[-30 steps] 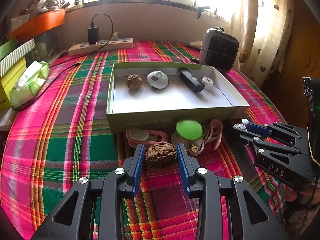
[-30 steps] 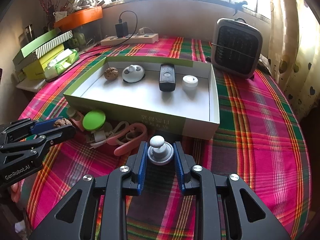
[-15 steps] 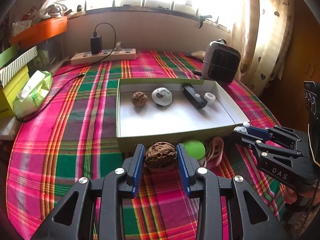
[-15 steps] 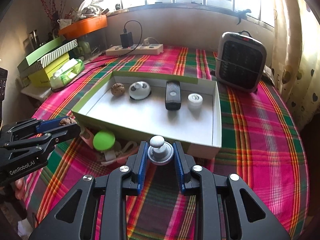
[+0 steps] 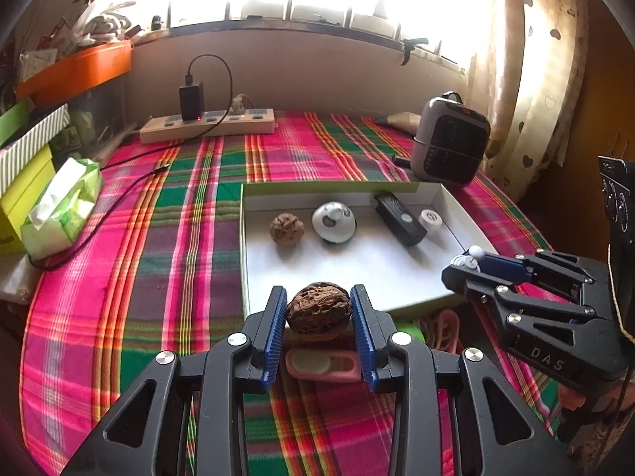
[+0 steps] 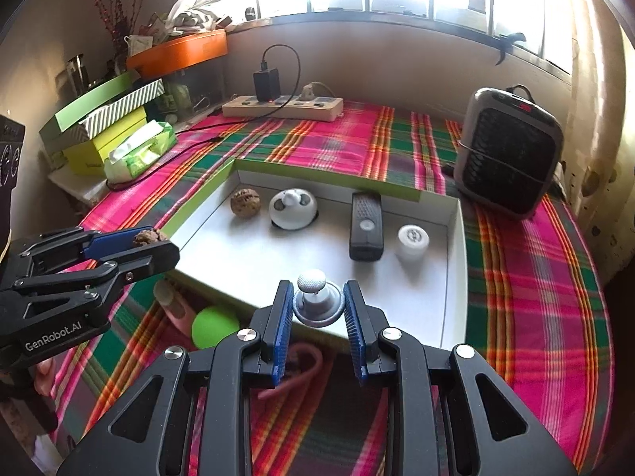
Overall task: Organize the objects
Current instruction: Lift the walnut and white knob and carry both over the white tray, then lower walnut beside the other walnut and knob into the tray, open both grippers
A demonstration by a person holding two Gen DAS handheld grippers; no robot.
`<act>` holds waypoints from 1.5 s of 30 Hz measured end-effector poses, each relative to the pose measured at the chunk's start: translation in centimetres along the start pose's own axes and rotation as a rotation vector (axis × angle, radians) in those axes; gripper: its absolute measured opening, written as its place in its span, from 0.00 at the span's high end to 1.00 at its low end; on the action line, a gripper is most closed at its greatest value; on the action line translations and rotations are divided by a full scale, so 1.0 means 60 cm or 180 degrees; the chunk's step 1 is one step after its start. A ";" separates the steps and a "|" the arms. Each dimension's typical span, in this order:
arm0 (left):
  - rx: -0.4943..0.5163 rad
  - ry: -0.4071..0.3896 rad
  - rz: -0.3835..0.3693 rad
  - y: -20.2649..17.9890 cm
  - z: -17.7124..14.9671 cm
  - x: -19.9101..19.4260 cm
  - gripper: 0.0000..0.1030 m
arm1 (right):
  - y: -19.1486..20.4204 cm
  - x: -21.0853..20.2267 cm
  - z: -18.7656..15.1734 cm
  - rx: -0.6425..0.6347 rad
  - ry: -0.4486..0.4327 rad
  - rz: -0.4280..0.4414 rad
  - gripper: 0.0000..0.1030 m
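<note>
My left gripper [image 5: 318,313] is shut on a brown walnut [image 5: 318,311] and holds it in the air above the near edge of the green-rimmed white tray [image 5: 452,202]. My right gripper [image 6: 318,305] is shut on a grey knob with a white ball top [image 6: 317,297], also above the tray's near edge [image 6: 456,277]. In the tray lie a second walnut [image 5: 287,229], a white dome [image 5: 333,217], a black remote [image 5: 399,219] and a white cap [image 5: 430,218]. Each gripper shows in the other's view: the left one [image 6: 158,244], the right one [image 5: 460,267].
Below the grippers on the plaid tablecloth lie a pink case [image 5: 323,365], a green disc [image 6: 214,327] and a pink cord [image 6: 301,373]. A grey heater [image 6: 510,150] stands right of the tray. A power strip [image 5: 206,127] lies at the back, a tissue pack [image 5: 59,210] and boxes at left.
Both grippers have risen and moved forward with their objects, from the loose items in front of the tray to above its near edge. The grips have not changed.
</note>
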State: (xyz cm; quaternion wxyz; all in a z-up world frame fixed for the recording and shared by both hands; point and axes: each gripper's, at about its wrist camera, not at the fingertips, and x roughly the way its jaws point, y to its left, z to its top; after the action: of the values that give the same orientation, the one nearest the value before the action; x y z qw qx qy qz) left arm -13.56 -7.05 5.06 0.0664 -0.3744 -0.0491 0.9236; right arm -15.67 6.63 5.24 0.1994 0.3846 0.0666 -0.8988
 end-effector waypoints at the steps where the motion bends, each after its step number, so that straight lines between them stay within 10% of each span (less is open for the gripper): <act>1: -0.0002 -0.0005 0.0001 0.000 0.004 0.002 0.70 | 0.000 0.003 0.003 -0.0002 0.0002 0.0008 0.74; 45: 0.0184 0.0264 0.0117 0.009 0.052 0.120 0.70 | -0.013 0.131 0.067 -0.0215 0.0307 0.0078 0.74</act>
State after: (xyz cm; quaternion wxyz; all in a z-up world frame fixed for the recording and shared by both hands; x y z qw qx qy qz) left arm -20.89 -6.58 2.29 0.0621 -0.4111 -0.0127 0.9094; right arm -23.59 3.80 2.38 0.2198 0.4214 0.1017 -0.8740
